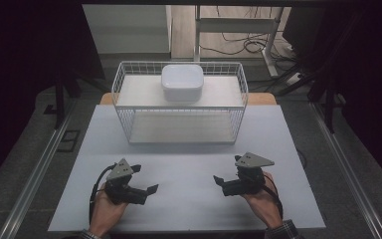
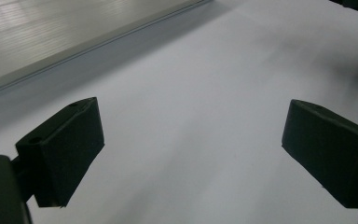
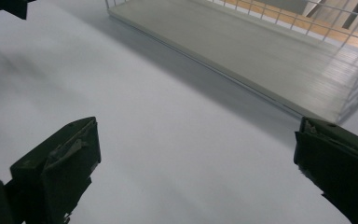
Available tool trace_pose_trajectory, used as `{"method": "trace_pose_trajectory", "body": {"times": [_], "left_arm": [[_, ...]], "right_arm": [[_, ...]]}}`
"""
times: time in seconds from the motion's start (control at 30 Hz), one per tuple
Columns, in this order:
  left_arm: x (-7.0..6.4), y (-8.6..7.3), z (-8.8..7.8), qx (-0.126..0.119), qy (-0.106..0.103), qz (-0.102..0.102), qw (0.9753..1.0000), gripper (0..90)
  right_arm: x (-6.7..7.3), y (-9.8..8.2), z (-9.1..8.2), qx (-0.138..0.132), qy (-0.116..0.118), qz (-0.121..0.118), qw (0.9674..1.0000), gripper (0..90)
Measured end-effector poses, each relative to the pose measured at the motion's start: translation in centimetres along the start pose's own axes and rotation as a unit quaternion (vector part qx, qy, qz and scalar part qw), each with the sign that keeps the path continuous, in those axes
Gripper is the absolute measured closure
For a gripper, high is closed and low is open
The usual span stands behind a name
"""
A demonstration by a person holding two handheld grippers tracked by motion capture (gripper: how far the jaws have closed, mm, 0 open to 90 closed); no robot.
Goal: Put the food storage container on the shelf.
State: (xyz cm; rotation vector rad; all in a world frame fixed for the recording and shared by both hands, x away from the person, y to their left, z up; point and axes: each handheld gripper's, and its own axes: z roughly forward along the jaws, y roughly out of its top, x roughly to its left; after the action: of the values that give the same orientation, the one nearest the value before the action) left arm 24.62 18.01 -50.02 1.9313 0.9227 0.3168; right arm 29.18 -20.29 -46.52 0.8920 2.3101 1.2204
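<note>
Both tools sit low over the near part of the bench (image 1: 189, 199), and neither has hold of anything: our left tool (image 1: 146, 189) points inward toward the middle with its jaws spread wide, and our right tool (image 1: 220, 181) mirrors it from the other side, jaws just as far apart. In the left gripper view we see bare white bench between the two black pads, and in the right gripper view the same, with the front edge of the wire basket (image 3: 307, 28) crossing the upper part of the frame.

The thing nearest to our work is the white lidded container (image 1: 182, 82), which rests on the upper shelf inside the wire basket (image 1: 129, 124) at the far side of the bench, well apart from both tools. A lower shelf beneath it looks bare.

We judge this to be the very start of the job: hands at rest, nothing approached yet. The next move calls for lifting one or both tools up and forward over the basket's rim (the wire wall stands between us and the container), keeping the jaws wide enough to straddle the container's rounded sides, then coming down squarely on it before closing
</note>
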Motion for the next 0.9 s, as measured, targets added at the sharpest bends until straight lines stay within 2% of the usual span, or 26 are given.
{"method": "trace_pose_trajectory", "body": {"times": [0.53, 0.73, 0.9], "left_arm": [[0.6, -1.9, -2.1, -0.001, 0.02, -0.013, 0.9997, 5.1], [0.7, -2.6, -3.1, 0.003, 0.031, -0.017, 0.9994, 5.0], [1.0, -3.4, -4.1, 0.005, 0.046, -0.021, 0.9987, 5.1]], "right_arm": [[-1.0, -1.9, -2.5, -0.004, -0.023, 0.012, 0.9996, 0.8], [-1.5, -2.9, -3.5, 0.004, -0.038, 0.02, 0.9991, 0.9], [-1.8, -3.8, -4.3, 0.007, -0.06, 0.022, 0.998, 1.0]]}}
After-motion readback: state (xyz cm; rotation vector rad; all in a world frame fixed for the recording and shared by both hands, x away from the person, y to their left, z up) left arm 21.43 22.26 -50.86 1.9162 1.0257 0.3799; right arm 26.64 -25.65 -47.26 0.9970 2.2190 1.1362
